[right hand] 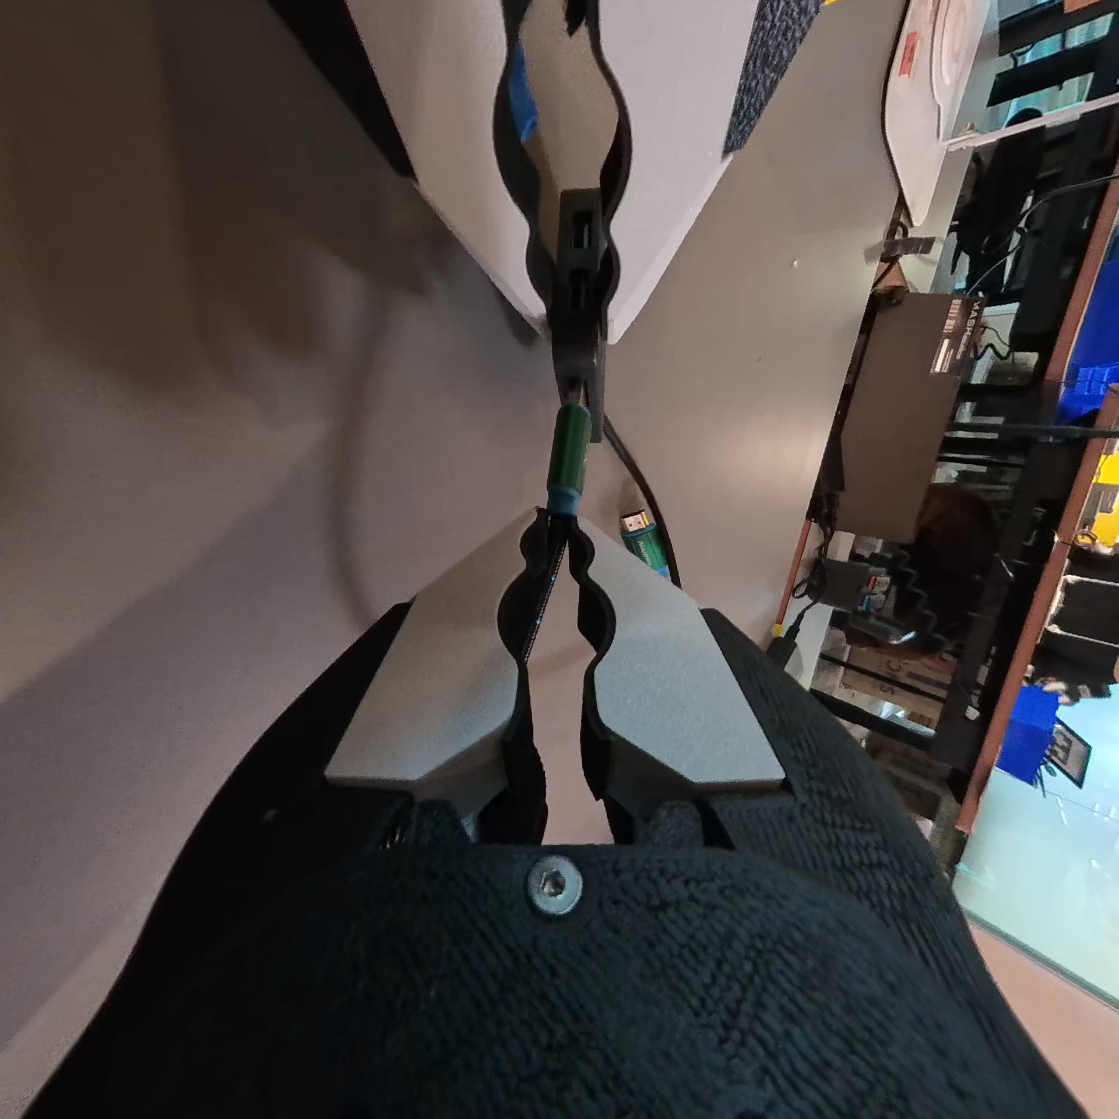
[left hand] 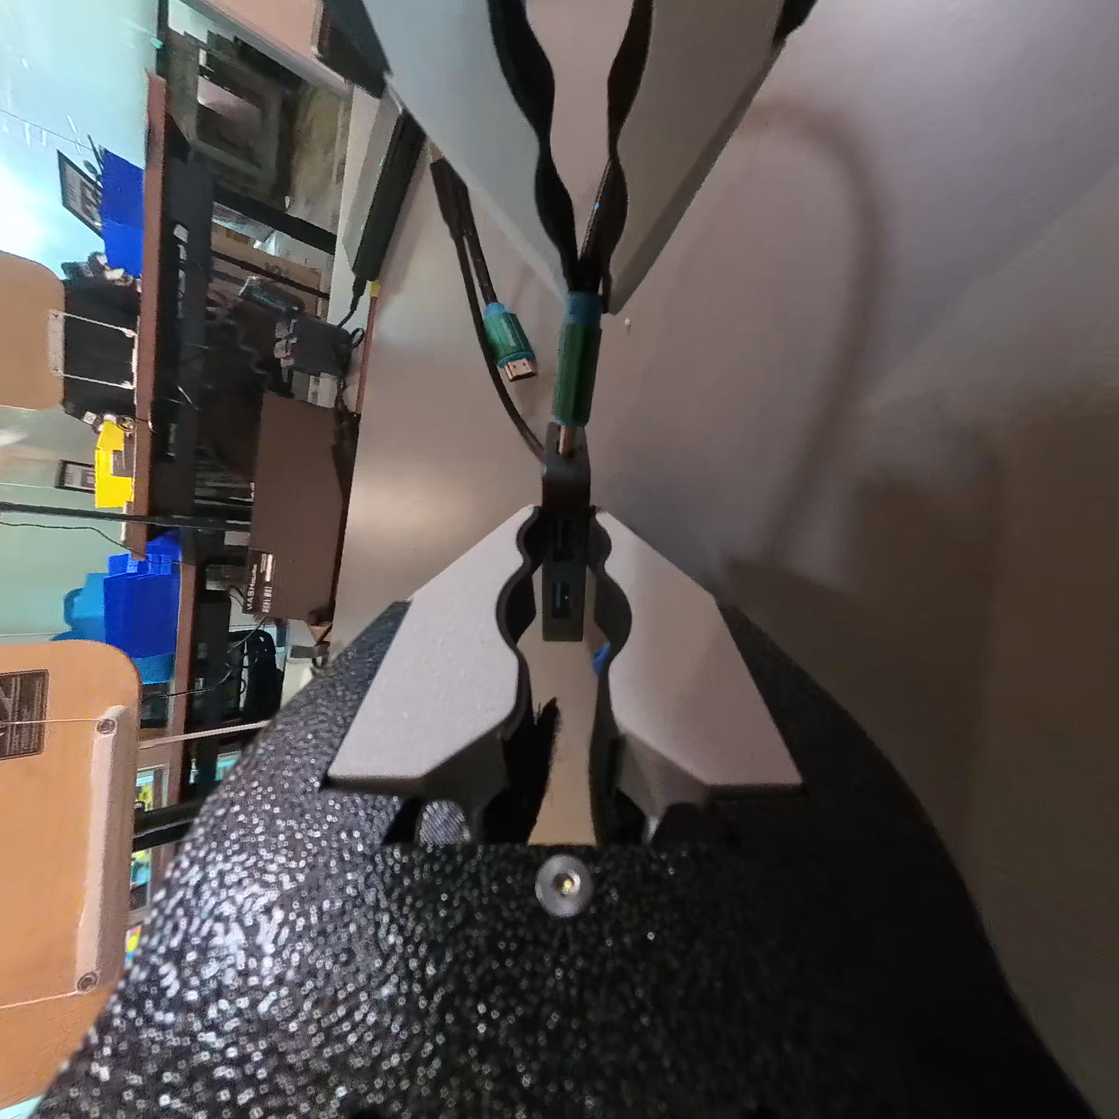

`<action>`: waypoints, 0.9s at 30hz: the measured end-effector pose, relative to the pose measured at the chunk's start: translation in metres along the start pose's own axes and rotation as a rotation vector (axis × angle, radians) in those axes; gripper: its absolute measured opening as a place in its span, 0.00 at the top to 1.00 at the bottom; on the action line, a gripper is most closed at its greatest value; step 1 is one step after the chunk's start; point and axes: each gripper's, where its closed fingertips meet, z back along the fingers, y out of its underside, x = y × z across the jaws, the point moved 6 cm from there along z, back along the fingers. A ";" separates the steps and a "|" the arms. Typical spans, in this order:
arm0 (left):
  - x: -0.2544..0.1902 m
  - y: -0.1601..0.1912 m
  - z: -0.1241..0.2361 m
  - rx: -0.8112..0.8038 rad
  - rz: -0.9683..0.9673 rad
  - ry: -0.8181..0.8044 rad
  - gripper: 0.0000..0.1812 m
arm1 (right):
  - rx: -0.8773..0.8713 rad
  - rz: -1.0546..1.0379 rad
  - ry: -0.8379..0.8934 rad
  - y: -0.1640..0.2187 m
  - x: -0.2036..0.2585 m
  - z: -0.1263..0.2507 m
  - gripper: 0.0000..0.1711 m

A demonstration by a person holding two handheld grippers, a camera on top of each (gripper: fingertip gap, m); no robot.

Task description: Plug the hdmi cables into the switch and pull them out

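Observation:
My left gripper is shut on the small black switch and holds it above the table. The switch also shows in the right wrist view. My right gripper is shut on the braided black cable just behind its green hdmi plug. The plug points into the switch's end port, with a little of its metal tip showing. The two grippers face each other. A second green hdmi plug lies loose on the table, and it also shows beside my right fingers.
The switch's own thin black lead trails over the beige table. A pale cable loop lies on the table. A flat grey box sits at the table edge. Shelves with blue bins stand beyond. Across from one pair of fingers to the other is roughly 6 cm.

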 end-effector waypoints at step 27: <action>-0.001 0.002 0.001 -0.022 0.014 0.033 0.94 | -0.157 -0.013 0.042 -0.004 -0.010 0.007 0.97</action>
